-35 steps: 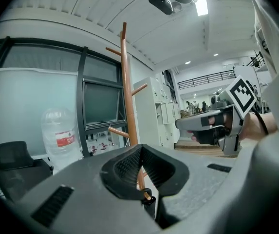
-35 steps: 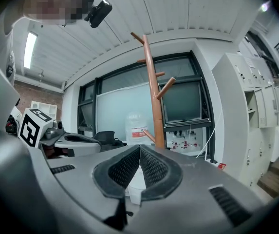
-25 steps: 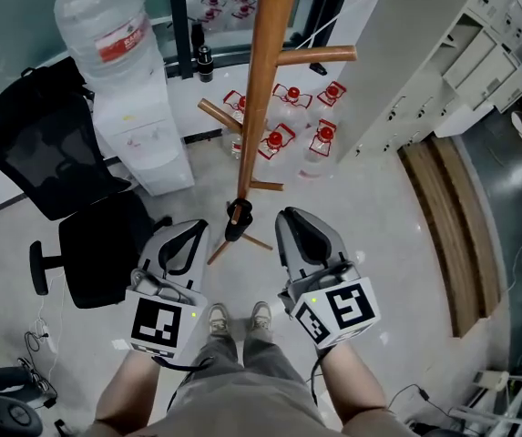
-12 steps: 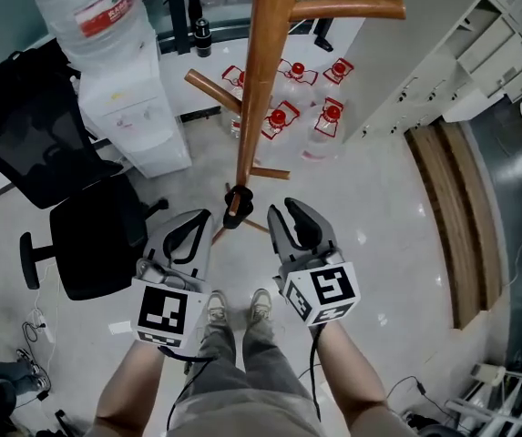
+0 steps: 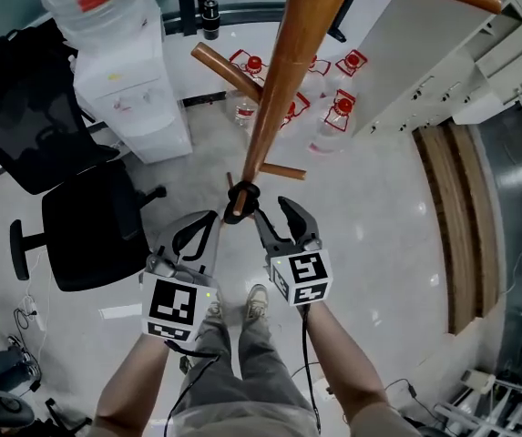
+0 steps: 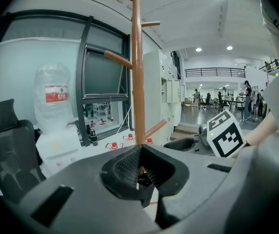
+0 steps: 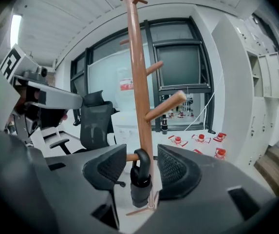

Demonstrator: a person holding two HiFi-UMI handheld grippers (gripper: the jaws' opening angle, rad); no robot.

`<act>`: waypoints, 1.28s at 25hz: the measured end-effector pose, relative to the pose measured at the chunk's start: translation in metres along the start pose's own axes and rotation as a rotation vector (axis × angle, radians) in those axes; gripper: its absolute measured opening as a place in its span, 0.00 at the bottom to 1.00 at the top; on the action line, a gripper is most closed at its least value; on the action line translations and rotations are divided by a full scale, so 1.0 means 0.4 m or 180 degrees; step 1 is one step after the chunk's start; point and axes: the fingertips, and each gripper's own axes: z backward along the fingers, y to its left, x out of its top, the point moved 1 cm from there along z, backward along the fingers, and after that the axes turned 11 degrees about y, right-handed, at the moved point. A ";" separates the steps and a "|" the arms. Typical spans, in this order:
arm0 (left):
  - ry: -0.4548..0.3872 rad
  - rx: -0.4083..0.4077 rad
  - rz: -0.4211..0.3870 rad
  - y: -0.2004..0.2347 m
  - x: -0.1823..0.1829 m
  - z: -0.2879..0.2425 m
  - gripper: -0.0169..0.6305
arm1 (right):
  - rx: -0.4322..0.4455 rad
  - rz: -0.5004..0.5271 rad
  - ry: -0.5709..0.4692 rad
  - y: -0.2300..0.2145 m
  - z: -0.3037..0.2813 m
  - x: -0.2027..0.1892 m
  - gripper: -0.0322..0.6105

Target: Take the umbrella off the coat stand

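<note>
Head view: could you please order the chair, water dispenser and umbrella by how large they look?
1. Chair.
2. Water dispenser, cropped at the top edge.
3. Umbrella, by far the smallest.

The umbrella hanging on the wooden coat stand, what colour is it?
The umbrella is black, strap and body alike; the right gripper view shows it best.

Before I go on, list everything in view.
coat stand: one, brown wood, centre
umbrella: one, black, hung on the stand's low peg
water dispenser: one, white, left of the stand
office chair: one, black, near left
water jugs: several, red-capped, floor behind the stand
cabinets: a row, white, right
left gripper: one, grey, shut, empty
right gripper: one, grey, jaws just opened, umbrella between them, unpressed
</note>
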 end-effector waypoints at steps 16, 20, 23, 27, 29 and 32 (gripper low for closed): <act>0.0164 0.0066 0.0326 0.051 -0.143 -0.119 0.04 | 0.0076 -0.0124 0.0211 -0.014 -0.228 -0.140 0.34; 0.0202 0.0116 0.0402 0.063 -0.170 -0.126 0.04 | 0.0077 -0.0073 0.0187 -0.011 -0.261 -0.149 0.31; 0.0235 0.0088 0.0453 0.066 -0.184 -0.131 0.04 | 0.0010 -0.0068 0.0136 -0.018 -0.274 -0.152 0.25; 0.0268 0.0067 0.0465 0.068 -0.201 -0.136 0.04 | 0.0035 -0.0126 0.0097 -0.018 -0.276 -0.155 0.25; 0.0284 0.0059 0.0458 0.068 -0.205 -0.136 0.04 | 0.0042 -0.0142 0.0128 -0.016 -0.274 -0.155 0.25; 0.0290 0.0048 0.0448 0.065 -0.205 -0.134 0.04 | 0.0009 -0.0079 0.0180 -0.015 -0.265 -0.153 0.25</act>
